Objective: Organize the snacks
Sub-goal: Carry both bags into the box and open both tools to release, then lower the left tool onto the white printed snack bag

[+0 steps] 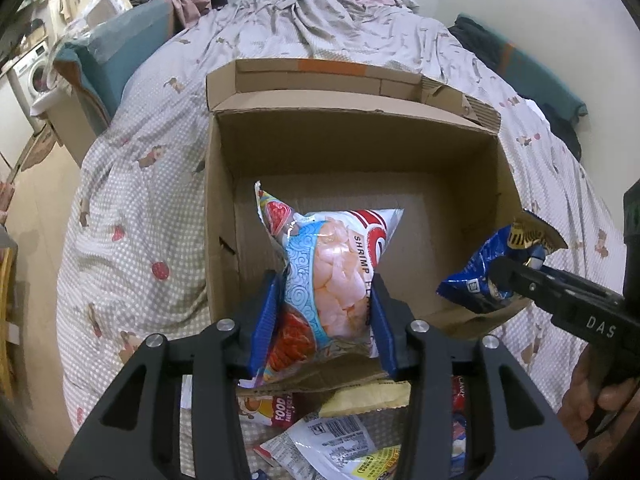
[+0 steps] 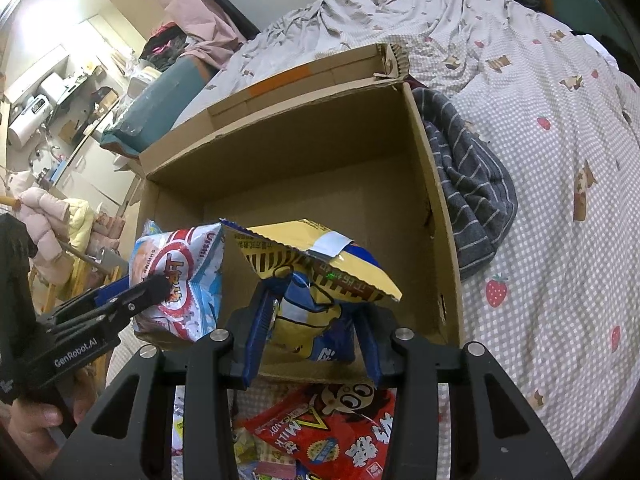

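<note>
An open cardboard box [image 1: 352, 120] sits on the bed, its inside bare in both views. My left gripper [image 1: 325, 280] is shut on a white, blue and red shrimp chips bag [image 1: 332, 264], which hangs over the box's near left part. The right wrist view shows that bag [image 2: 180, 280] and the left gripper [image 2: 156, 288] at the left. My right gripper [image 2: 314, 304] is shut on a blue and yellow snack bag [image 2: 320, 264], held over the box's [image 2: 280, 148] near edge. In the left wrist view that bag [image 1: 488, 276] hangs at the box's right wall, with the right gripper [image 1: 508, 272] on it.
Several loose snack packets [image 1: 336, 436] lie on the dotted bedspread in front of the box, among them a red milk candy bag [image 2: 332, 432]. A striped grey cloth [image 2: 468, 184] lies against the box's right side. A teal cushion [image 1: 116, 60] stands beyond the bed's left edge.
</note>
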Available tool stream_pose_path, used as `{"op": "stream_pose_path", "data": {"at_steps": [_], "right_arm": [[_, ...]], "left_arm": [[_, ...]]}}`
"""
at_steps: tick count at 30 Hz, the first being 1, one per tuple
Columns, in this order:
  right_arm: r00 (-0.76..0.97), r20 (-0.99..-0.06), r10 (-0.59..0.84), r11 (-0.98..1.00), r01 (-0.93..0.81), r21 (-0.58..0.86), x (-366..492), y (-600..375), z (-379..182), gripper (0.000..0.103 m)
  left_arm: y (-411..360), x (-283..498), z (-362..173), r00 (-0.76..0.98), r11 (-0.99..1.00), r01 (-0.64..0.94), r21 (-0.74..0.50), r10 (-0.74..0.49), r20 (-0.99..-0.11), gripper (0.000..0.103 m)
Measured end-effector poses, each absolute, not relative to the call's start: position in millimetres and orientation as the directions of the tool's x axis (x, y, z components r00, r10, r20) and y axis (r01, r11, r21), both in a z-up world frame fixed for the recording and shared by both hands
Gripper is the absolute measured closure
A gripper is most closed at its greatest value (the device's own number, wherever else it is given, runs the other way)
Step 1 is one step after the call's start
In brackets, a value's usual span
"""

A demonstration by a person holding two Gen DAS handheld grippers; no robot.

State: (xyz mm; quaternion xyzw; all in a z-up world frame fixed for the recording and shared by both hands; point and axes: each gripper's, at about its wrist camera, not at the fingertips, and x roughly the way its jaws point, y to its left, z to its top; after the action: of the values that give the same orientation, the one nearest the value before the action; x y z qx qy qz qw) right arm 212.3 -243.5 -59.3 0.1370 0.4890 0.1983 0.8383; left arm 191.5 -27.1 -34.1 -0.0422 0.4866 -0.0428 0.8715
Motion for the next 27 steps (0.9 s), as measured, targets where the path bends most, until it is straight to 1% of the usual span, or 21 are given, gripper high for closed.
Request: {"op": "stream_pose_path", "data": {"at_steps": [3, 4, 5, 7, 8, 9, 16, 27], "right_arm": [[0.450, -0.763, 0.465, 0.885, -0.198, 0.422, 211.3, -245.0, -58.6, 0.058], [0.453, -0.761, 0.465, 0.884, -0.196, 0.424, 211.2, -245.6, -57.9, 0.053], [0.459, -0.758, 0.464, 0.885, -0.193, 0.425, 210.6, -246.3, -56.8, 0.046], [0.481, -0.748, 0.457, 0.887, -0.178, 0.427, 209.8, -248.8, -53.8, 0.011], [0.494, -0.743, 0.452, 0.888, -0.173, 0.425, 209.3, -249.5, -52.2, 0.005], [0.502, -0.739, 0.450, 0.889, -0.172, 0.425, 208.6, -250.7, -51.1, 0.002], [0.479, -0.739, 0.474, 0.878, -0.188, 0.441, 210.7, -250.4, -49.5, 0.002], [0.529, -0.701, 0.478, 0.876, -0.229, 0.425, 190.9, -253.4, -19.9, 0.002]], "left_arm": [[-28.1, 191.8, -34.5, 0.521, 0.994, 0.030, -0.101, -0.102, -0.847, 0.055], [-28.5, 191.7, -34.5, 0.520, 0.996, 0.027, -0.089, -0.090, -0.849, 0.048], [-28.7, 191.1, -34.2, 0.522, 0.996, 0.023, -0.081, -0.081, -0.849, 0.038], [-28.6, 189.7, -34.1, 0.527, 0.999, 0.008, -0.047, -0.044, -0.849, 0.026], [-28.1, 189.3, -34.4, 0.528, 0.999, 0.009, -0.043, -0.041, -0.848, 0.025], [-29.3, 188.8, -34.2, 0.526, 0.999, 0.018, -0.045, -0.048, -0.849, 0.025], [-35.2, 182.9, -26.2, 0.554, 0.998, 0.049, -0.043, -0.063, -0.830, 0.025], [-21.1, 157.5, -1.3, 0.587, 0.998, 0.035, -0.049, -0.061, -0.807, 0.025]]}}
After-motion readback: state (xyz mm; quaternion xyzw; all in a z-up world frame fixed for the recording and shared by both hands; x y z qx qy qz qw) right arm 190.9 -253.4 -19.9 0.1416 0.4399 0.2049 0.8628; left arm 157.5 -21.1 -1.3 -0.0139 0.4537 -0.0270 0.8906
